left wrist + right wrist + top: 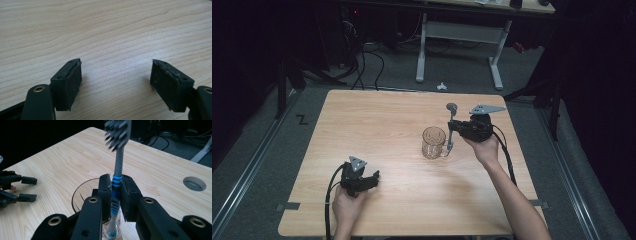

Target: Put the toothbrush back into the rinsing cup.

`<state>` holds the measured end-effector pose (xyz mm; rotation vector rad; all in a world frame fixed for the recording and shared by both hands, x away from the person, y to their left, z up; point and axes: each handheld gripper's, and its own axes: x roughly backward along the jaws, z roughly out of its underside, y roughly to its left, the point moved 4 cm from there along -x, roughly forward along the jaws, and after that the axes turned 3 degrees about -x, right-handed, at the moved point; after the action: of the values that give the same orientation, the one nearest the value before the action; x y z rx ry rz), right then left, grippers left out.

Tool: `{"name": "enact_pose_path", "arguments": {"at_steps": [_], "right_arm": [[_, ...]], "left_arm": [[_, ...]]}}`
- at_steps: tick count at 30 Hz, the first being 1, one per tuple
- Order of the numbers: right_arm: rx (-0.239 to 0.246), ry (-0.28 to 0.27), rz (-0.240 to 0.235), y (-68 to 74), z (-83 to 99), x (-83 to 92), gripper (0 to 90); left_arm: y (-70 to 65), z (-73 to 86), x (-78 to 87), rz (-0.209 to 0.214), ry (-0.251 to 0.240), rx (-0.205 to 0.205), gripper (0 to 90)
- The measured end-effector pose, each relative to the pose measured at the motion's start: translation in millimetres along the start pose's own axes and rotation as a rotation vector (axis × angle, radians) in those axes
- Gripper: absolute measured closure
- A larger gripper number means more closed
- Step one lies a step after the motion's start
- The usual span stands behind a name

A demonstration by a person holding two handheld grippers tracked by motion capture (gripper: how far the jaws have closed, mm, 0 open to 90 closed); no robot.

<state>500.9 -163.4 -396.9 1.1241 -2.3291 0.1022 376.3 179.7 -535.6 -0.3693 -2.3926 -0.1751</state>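
Darkness took up most of the room beyond the lit area, with grey carpet floor (267,135) around the table and a white-legged desk (459,35) standing at the far side, cables (362,60) trailing on the floor beside it. A small white object (441,86) lay on the carpet just past the far edge; I could not tell what it was.

The tabletop (377,125) was pale wood with a clear grain, and a round cable hole (194,183) was set into it toward one corner.

A clear glass mug (433,142) stood upright right of the middle. The right gripper (115,195) was held beside and above it, its fingers (104,192) closed on the blue-banded handle of a grey toothbrush (117,157). The toothbrush stood nearly upright, bristles at the top, its lower end down inside the mug.

The left gripper (373,177) sat low at the near left of the tabletop, well apart from the mug. Its fingers (72,82) were spread wide with bare wood between them, gripping nothing.
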Motion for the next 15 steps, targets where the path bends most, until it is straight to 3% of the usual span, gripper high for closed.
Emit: {"name": "enact_pose_path", "arguments": {"at_steps": [11,15], "right_arm": [[0.009,0.01,0.016,-0.2,7.3,0.8,79.9],[0.056,0.029,0.047,3.5,11.8,-1.5,79.8]], "left_arm": [[0.0,0.0,0.0,0.0,0.0,0.0,25.9],[0.0,0.0,0.0,0.0,0.0,0.0,25.9]]}}
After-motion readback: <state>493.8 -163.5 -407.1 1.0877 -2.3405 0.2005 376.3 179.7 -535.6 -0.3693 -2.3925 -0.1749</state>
